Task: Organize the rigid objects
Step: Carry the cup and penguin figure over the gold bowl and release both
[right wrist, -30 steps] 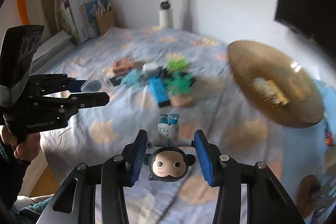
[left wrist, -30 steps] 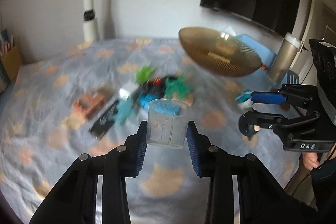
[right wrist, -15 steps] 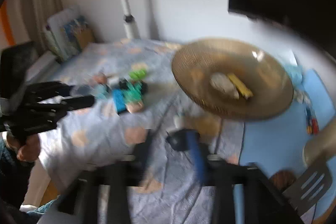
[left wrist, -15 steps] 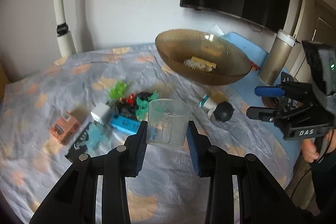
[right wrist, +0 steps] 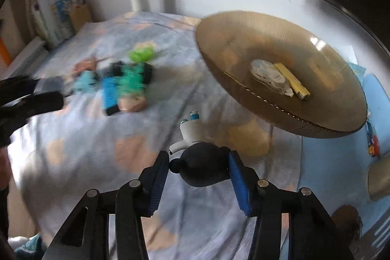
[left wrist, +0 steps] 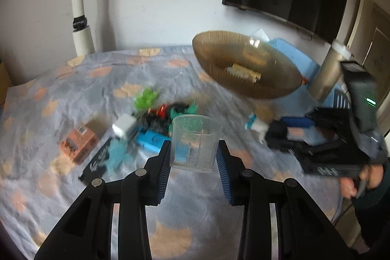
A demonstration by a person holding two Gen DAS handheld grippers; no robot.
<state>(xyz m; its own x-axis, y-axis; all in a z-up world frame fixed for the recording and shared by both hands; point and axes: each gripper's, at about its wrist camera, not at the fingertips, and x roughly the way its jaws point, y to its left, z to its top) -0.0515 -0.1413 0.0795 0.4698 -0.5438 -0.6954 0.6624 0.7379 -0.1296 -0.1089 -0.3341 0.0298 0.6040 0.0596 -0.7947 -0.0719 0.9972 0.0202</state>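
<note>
My left gripper [left wrist: 193,157] is shut on a clear plastic measuring cup [left wrist: 195,143], held upright above the bed. My right gripper [right wrist: 199,172] is shut on a small doll figure with a black round head [right wrist: 202,169] and white body, just in front of the amber ribbed bowl [right wrist: 316,123]. The bowl also shows in the left wrist view [left wrist: 219,65]; it holds a yellow bar [right wrist: 291,81] and a white-blue piece [right wrist: 268,74]. The right gripper appears blurred at the right of the left wrist view [left wrist: 292,133].
A pile of small toys [left wrist: 156,118] lies mid-bed on the patterned sheet: green and teal figures, a blue box [left wrist: 150,139], a white cube [left wrist: 124,127], an orange box [left wrist: 79,144]. A tan tumbler [left wrist: 329,72] stands right; a lamp pole [left wrist: 80,16] stands behind.
The right gripper, holding the doll, has moved toward the bowl, and the doll's head now faces away. The left gripper still holds the cup and its view has shifted.
</note>
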